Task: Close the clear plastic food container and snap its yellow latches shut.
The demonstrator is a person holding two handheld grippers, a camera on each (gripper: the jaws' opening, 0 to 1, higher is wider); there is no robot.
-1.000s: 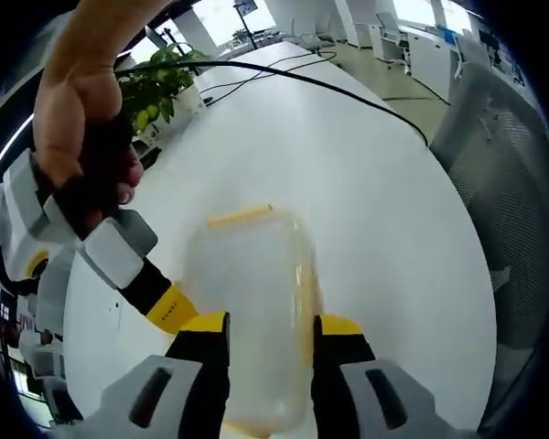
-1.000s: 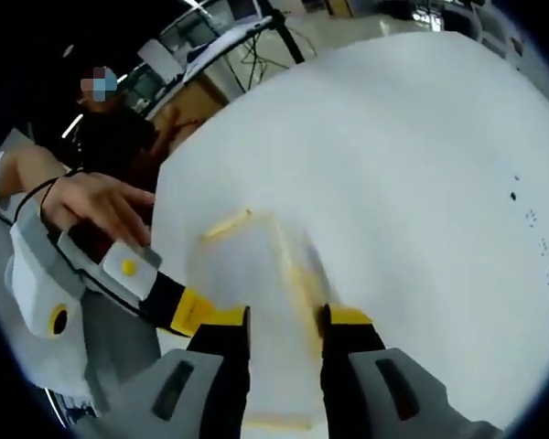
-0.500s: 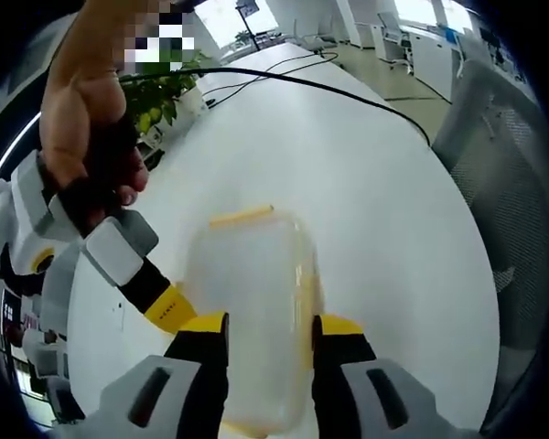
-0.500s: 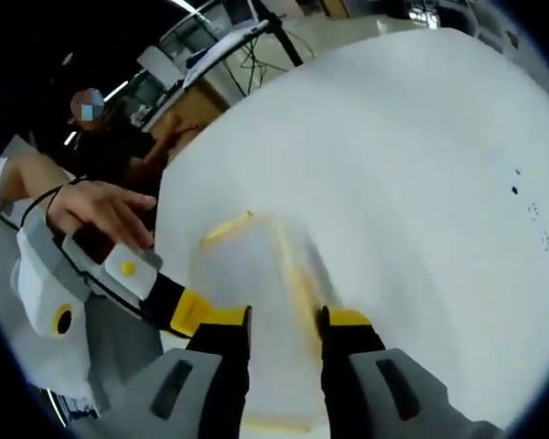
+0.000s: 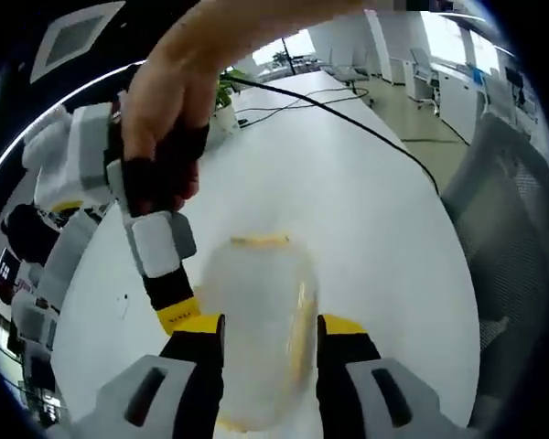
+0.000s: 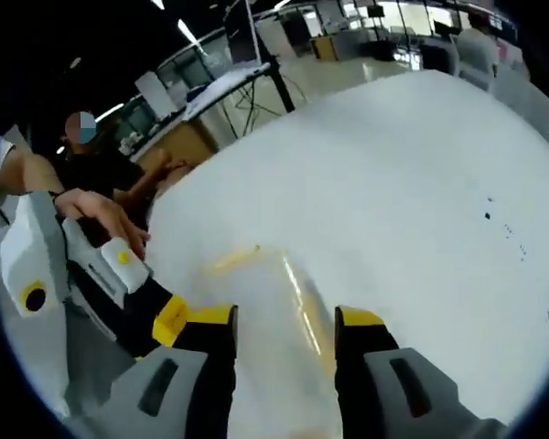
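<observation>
Clear container (image 5: 256, 320) sits between 2 grippers' jaws.

White table (image 5: 366, 210), bright office

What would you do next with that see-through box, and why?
Probably press one claw down on the yellow latch at the far end of the clear container. The box lies on the white table between the open jaws of the left claw and the right claw, so neither grips it.
</observation>
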